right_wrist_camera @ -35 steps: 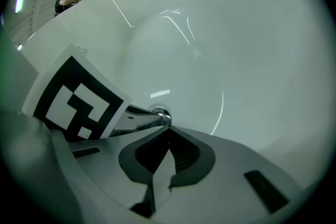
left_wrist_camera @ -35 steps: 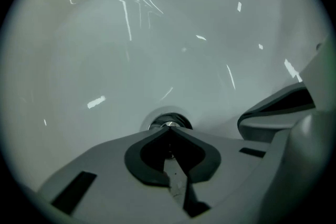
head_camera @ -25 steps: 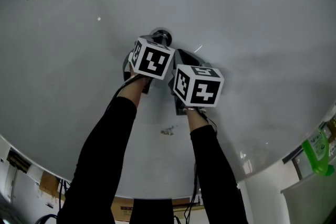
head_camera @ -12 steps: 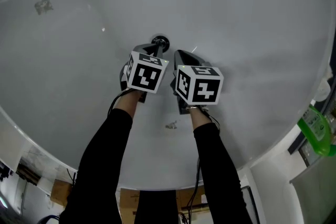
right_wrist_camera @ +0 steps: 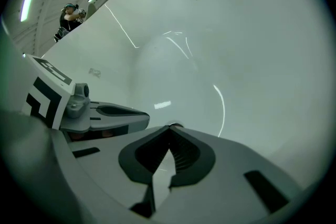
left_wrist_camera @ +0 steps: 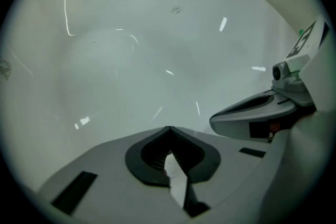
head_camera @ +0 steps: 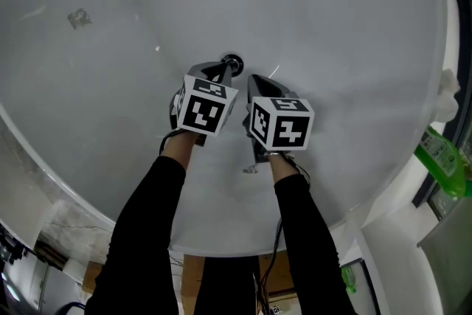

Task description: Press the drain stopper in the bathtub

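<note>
The round chrome drain stopper (head_camera: 232,64) sits in the white bathtub floor (head_camera: 332,33). In the head view my left gripper (head_camera: 223,71) points at it, jaws shut with nothing between them, and its tip reaches the stopper's near-left edge. I cannot tell whether they touch. My right gripper (head_camera: 253,78) lies beside it, just right of the stopper, also shut and holding nothing. The right gripper view shows a sliver of the stopper (right_wrist_camera: 176,125) behind the closed tip of the right gripper (right_wrist_camera: 170,127). The left gripper view shows the closed left gripper (left_wrist_camera: 168,129) over bare tub wall; the stopper is hidden there.
The tub's rim (head_camera: 66,184) curves along the lower left and right. A green bottle (head_camera: 441,158) stands outside the rim at the right. A small scrap (head_camera: 251,170) lies on the tub floor near my right wrist. A person (right_wrist_camera: 68,16) stands far off.
The head view has shifted, showing more of the tub's rim. My left gripper has drawn back slightly from over the stopper, which now shows more fully. The right gripper has kept its place.
</note>
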A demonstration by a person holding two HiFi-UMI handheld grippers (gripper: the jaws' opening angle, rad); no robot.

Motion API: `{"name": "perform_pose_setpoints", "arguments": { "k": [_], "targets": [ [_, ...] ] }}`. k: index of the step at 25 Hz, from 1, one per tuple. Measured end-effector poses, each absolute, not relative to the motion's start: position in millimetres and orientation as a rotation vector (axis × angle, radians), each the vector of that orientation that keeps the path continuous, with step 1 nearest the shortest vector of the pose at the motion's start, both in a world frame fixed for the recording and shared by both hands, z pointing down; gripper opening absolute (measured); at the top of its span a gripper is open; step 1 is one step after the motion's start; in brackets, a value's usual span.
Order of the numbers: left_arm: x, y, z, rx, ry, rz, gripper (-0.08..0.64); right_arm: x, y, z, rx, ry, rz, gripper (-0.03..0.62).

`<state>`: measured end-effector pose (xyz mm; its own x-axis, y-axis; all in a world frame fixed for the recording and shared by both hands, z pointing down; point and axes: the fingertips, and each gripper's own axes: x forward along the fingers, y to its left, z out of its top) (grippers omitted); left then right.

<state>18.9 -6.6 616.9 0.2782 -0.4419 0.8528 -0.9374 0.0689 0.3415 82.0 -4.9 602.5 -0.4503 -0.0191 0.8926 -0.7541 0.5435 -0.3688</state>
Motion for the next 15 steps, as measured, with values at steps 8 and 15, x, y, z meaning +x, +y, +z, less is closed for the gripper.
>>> {"name": "perform_pose_setpoints", "arguments": {
  "k": [8, 15],
  "targets": [
    [15, -3, 576, 1.591, -1.333, 0.582, 0.005, 78, -3, 572, 0.673, -1.901, 0.991, 0.003],
    [14, 1, 548, 1.623, -1.338, 0.583, 0.005, 79, -3, 548, 0.687, -1.928, 0.957, 0.003]
  ]
}}
